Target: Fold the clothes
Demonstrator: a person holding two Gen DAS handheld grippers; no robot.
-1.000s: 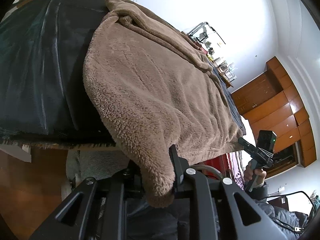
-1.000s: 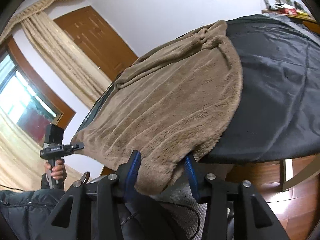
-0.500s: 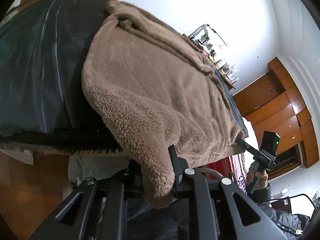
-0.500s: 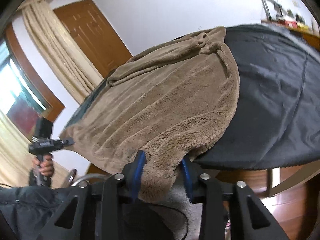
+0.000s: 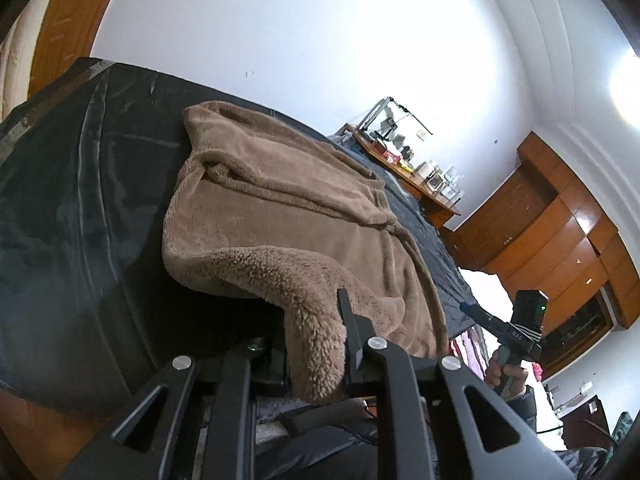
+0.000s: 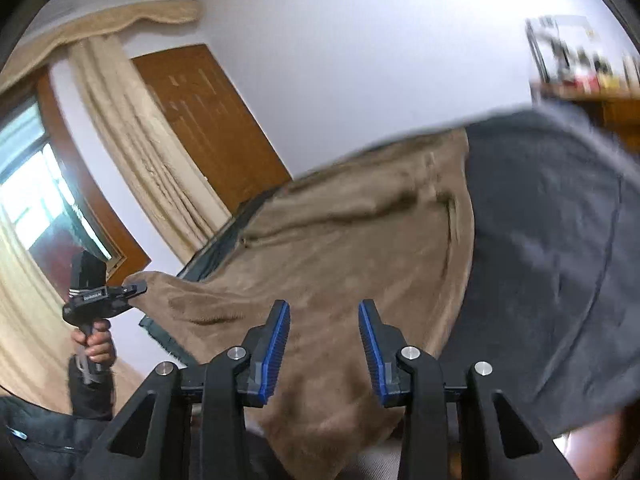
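A brown fleece garment (image 5: 280,216) lies spread on a bed with a dark cover (image 5: 80,208). My left gripper (image 5: 316,320) is shut on the garment's near corner, which bunches thickly between its black fingers and is lifted off the bed edge. In the right wrist view the left gripper (image 6: 136,290) pinches that raised corner, with a hand below it. My right gripper (image 6: 324,320) has its jaws opening. The fleece garment (image 6: 340,240) runs between its blue pads (image 6: 276,344), whose ribbed faces show bare. Seen from the left wrist, the right gripper (image 5: 466,308) sits just off the garment's other near corner.
The dark cover (image 6: 560,260) spreads to the right of the garment. A wooden shelf with small items (image 5: 420,176) and wooden cabinets (image 5: 560,248) stand beyond the bed. A wooden door (image 6: 208,120), curtains (image 6: 132,128) and a window (image 6: 32,184) are on the left. The person's dark jacket sleeve (image 6: 40,432) is below.
Both grippers have risen, and the left one has lifted its fleece corner off the bed edge. The right jaws stand wider than before, and the bunch of fleece between them has slackened.
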